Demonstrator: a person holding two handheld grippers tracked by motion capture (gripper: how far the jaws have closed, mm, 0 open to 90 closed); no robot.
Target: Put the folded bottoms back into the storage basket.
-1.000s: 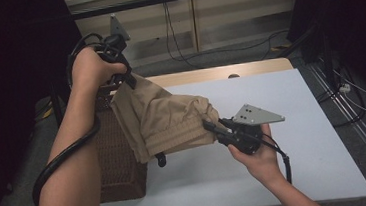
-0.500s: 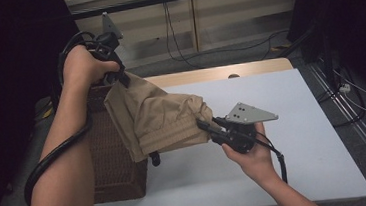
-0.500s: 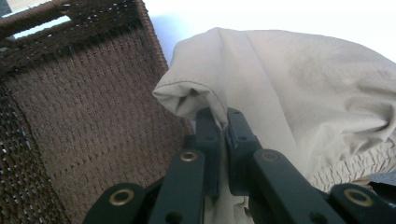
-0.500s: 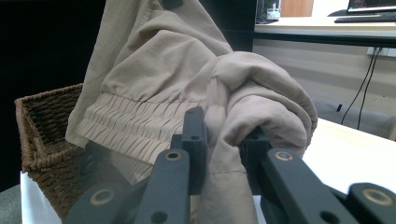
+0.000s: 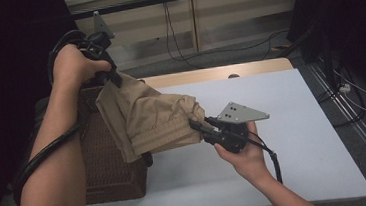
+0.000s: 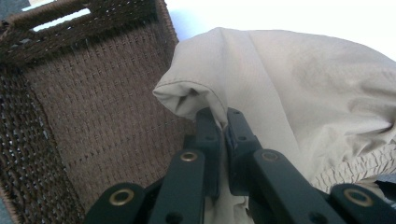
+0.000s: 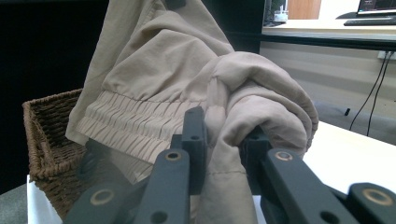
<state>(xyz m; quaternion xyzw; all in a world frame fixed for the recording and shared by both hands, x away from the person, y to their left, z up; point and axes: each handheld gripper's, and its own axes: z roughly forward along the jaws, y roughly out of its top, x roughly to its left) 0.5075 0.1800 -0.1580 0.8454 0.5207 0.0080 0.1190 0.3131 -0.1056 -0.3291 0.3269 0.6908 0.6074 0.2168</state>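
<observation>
A: Where is the garment now?

B: The beige garment (image 5: 147, 118) hangs in the air between the two grippers, stretched over the near edge of the wicker basket (image 5: 107, 175) and the white table (image 5: 299, 138). Its gathered waistband faces the right hand.

A: Has anything changed in the last second?

B: Yes. The left gripper (image 5: 113, 76) has carried its corner of the cloth higher and farther from the person, so the fabric has been drawn up off the basket and now slopes down toward the right gripper (image 5: 198, 126). I judge the garment is being lifted clear of the basket, probably to be spread on the table.

A: And the jaws?

B: In the left gripper view, both black jaws are clamped tight on a fold at the garment's edge, with the basket's woven inside just behind. In the right gripper view, the jaws are pinched on a thick bunch of cloth beside the waistband (image 7: 126, 126). Neither has let go; each grasps the garment only.
</observation>
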